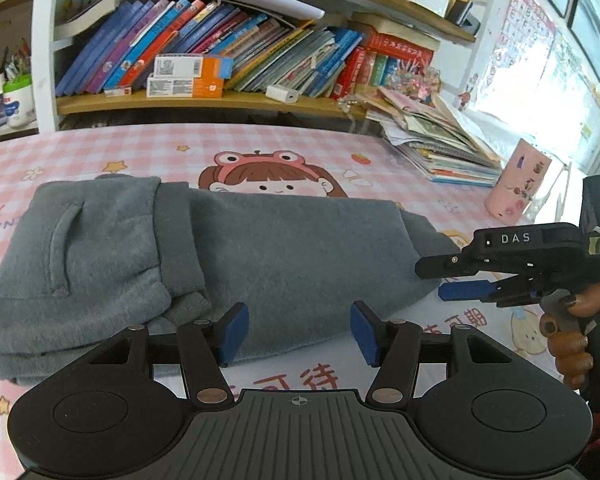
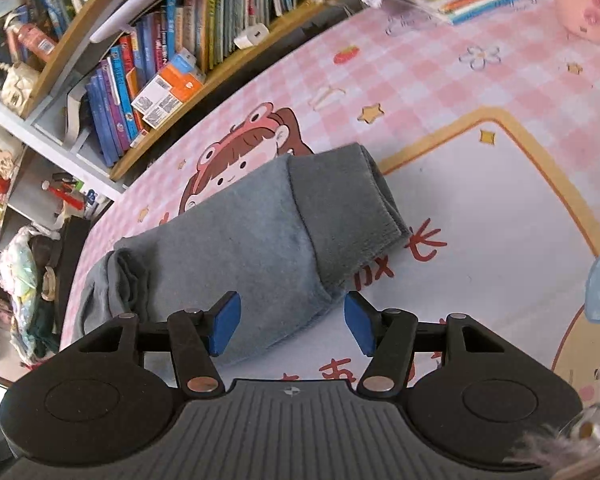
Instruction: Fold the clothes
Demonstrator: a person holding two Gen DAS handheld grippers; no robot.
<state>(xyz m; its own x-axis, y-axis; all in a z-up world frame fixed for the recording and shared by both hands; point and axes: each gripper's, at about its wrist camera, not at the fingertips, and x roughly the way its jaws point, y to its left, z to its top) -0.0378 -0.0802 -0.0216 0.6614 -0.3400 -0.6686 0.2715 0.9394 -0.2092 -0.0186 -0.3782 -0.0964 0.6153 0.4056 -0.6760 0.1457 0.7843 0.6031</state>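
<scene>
- Grey fleece trousers on the tabletop: soft, floppy; take them by the thick near edge.
- Left gripper and right gripper: both half open, holding nothing.

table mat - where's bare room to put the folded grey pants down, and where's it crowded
Free: the pale panel inside the yellow border, right of the grey pants, and the pink check strip between pants and bookshelf. Crowded: the far right corner, with the paper pile and pink cup.

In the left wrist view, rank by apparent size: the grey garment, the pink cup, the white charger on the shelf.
1. Grey garment, by far.
2. Pink cup.
3. White charger, though it sits farther from the camera.
</scene>
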